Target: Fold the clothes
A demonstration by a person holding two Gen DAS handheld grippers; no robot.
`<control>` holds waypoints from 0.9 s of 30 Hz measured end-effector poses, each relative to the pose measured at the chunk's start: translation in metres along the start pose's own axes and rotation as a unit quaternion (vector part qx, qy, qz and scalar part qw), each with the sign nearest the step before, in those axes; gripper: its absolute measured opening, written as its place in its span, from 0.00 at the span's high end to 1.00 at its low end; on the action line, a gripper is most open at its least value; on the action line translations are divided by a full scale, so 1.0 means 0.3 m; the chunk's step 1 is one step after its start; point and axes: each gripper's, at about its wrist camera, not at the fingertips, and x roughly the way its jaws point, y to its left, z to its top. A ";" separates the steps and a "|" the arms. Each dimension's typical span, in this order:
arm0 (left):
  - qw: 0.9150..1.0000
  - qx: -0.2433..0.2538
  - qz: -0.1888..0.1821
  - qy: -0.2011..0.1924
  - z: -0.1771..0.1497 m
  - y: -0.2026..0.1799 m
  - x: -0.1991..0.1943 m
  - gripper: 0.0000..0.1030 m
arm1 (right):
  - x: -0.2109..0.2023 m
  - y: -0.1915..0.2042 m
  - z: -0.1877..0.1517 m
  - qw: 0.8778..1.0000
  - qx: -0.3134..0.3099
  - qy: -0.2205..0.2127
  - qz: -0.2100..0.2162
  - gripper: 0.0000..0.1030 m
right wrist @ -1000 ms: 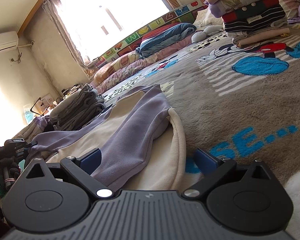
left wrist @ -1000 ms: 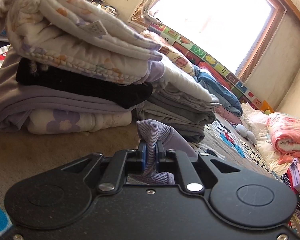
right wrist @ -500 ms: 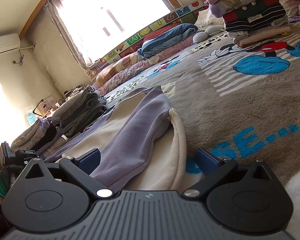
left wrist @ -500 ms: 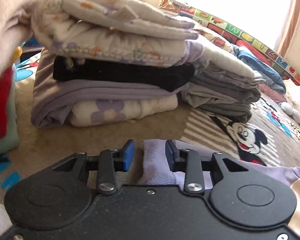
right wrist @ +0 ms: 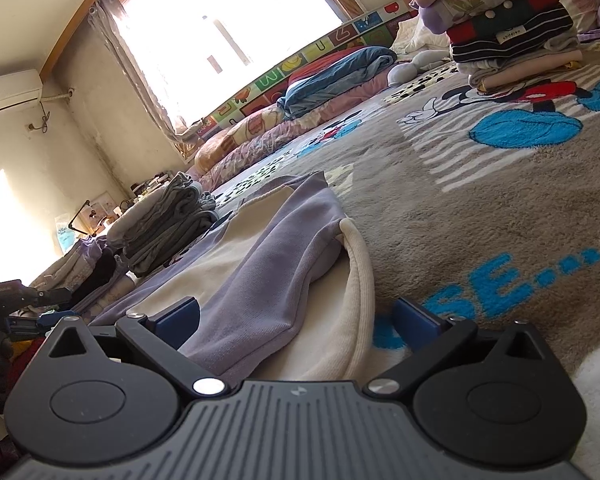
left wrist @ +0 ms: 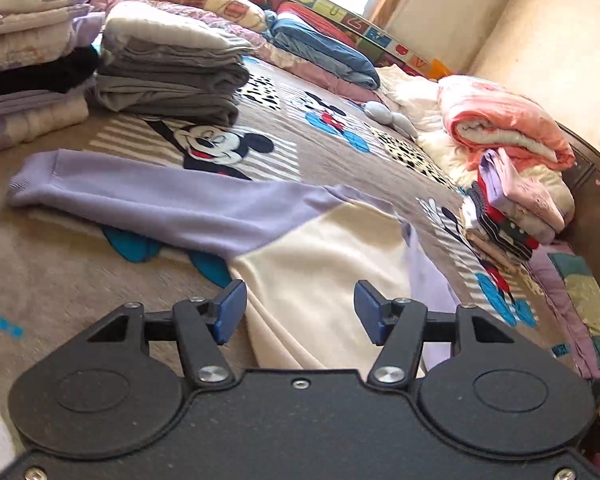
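The sweatshirt (left wrist: 324,248), cream in the body with lilac sleeves, lies flat on the cartoon-print blanket (left wrist: 80,280) that covers the bed. One sleeve (left wrist: 148,196) stretches straight out to the side, its ribbed cuff (left wrist: 32,178) near the folded stacks. In the right wrist view the other sleeve (right wrist: 268,280) lies folded across the body beside the cream ribbed hem (right wrist: 360,280). It looks like soft, light fleece knit: limp, likely to sag and drag on the plush pile, not slippery or fragile. The ribbed cuff and hem seem the firmest places to pinch, or a seam at the shoulder. The left gripper (left wrist: 296,312) hovers over the cream body, spread wide and empty. The right gripper (right wrist: 300,316) sits low, spread around the folded sleeve and hem, not pinching. Folded clothes stand around: a grey stack (left wrist: 172,80) and a striped stack (right wrist: 504,28).
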 end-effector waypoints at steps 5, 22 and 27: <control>0.986 0.145 0.085 0.000 -0.147 -0.155 0.010 0.48 | 0.001 0.006 0.001 1.000 -0.003 0.003 -0.005 0.00; 0.983 0.154 0.048 -0.083 -0.241 -0.174 -0.098 0.64 | -0.073 0.076 0.014 0.999 -0.030 -0.021 -0.021 0.06; 0.986 0.153 0.054 -0.022 -0.265 -0.119 -0.056 0.67 | -0.167 0.333 -0.020 0.961 -0.273 -0.030 0.015 0.19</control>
